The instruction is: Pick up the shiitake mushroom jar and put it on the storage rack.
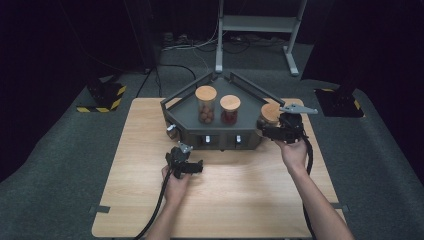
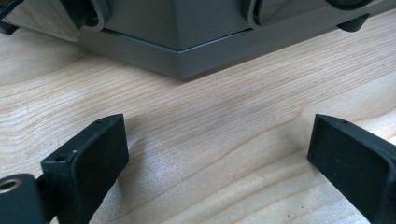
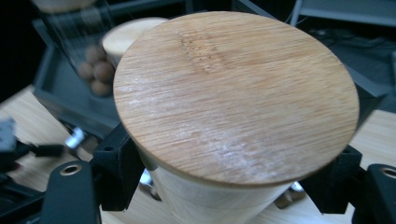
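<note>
Wooden table (image 1: 235, 195) has a grey tray (image 1: 215, 135) on it holding two cork-lidded jars (image 1: 206, 104). Right gripper (image 1: 270, 131) is clamped on a third jar (image 3: 233, 93) at the tray's right end. Left gripper (image 1: 192, 167) sits wide open, empty, over bare wood.

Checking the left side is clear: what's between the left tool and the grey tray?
Bare wooden table: in the left gripper view, nothing lies between the open left tool and the grey tray.

High view is looking down over your table (image 1: 150, 200); both gripper views are hugging close, all three sharing the grey rack (image 1: 215, 131).
</note>
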`<state>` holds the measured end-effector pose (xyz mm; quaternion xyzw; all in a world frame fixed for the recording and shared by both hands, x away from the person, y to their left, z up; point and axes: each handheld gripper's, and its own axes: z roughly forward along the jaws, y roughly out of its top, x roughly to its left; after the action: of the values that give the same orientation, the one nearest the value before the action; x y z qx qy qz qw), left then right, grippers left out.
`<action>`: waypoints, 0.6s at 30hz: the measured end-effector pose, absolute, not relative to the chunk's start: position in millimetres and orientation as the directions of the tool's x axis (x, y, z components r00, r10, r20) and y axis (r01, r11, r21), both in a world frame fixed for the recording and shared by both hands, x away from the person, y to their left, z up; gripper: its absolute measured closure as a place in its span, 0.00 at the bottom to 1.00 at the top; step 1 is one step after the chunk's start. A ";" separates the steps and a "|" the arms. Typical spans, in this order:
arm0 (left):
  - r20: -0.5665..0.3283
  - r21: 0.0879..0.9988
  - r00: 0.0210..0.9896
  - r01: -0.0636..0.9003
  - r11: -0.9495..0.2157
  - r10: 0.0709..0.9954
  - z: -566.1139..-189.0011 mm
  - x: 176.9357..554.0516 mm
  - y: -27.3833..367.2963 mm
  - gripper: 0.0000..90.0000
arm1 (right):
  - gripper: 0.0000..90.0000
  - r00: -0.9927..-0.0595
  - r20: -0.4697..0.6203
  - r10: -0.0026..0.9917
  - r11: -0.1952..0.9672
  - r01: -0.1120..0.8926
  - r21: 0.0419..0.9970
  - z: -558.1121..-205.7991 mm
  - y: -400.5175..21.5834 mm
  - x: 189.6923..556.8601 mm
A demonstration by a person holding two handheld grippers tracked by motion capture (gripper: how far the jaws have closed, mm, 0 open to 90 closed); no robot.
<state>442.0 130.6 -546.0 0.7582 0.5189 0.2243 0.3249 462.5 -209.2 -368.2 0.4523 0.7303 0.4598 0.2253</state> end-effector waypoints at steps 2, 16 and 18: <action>0.003 0.726 0.361 0.641 -0.250 0.933 -546.1 442.0 130.5 0.06 | 0.28 -0.482 0.099 0.870 0.149 0.450 0.880 -366.1 -208.6 466.3; 0.002 0.726 0.361 0.641 -0.249 0.933 -546.1 442.0 130.5 0.06 | 0.28 -0.458 0.085 0.885 0.143 0.441 0.886 -358.0 -201.8 483.8; 0.002 0.726 0.361 0.641 -0.250 0.933 -546.1 442.0 130.5 0.06 | 0.28 -0.459 0.079 0.885 0.149 0.441 0.885 -357.6 -199.9 486.5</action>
<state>442.0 130.5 -546.1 0.7580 0.5191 0.2241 0.3251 486.5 -199.9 -357.6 0.4612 0.7187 0.4612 0.2408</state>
